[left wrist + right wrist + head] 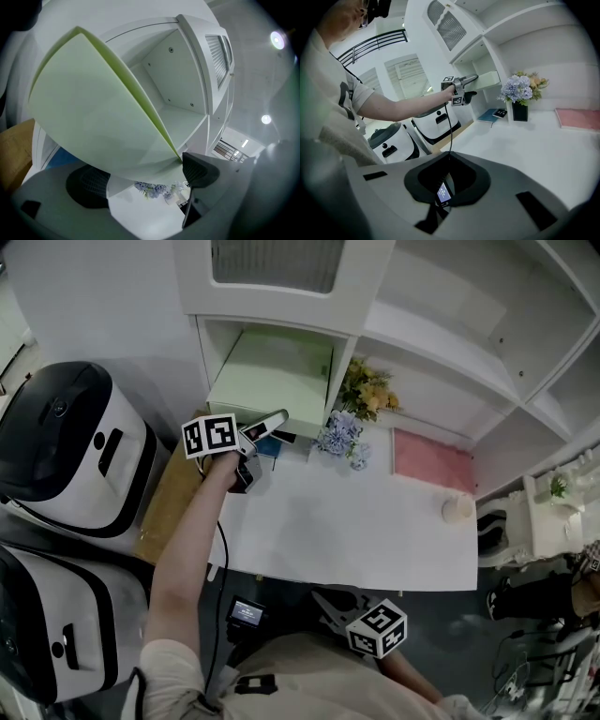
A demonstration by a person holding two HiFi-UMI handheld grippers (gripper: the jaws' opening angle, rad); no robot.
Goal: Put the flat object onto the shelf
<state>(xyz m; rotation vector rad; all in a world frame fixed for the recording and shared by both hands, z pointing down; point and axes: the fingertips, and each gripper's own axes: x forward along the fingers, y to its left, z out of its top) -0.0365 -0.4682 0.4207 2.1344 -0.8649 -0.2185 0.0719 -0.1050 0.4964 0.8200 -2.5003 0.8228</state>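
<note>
L gripper (144,178): jaws clamped on near corner of 1 pale green flat board (272,376). Board is held tilted, most of it inside the low shelf bay (201,352), near edge sticking out twd the gripper. Free room in the bay to the board's right & above it.

R gripper (447,180): jaws together, nothing betw. them, low by the person's body, well apart from table (375,540).

On table: 1 flower vase (342,439), 1 blue book (267,450), 1 pink mat (431,460); front half bare. Left of table: 2 white machines (75,446).
</note>
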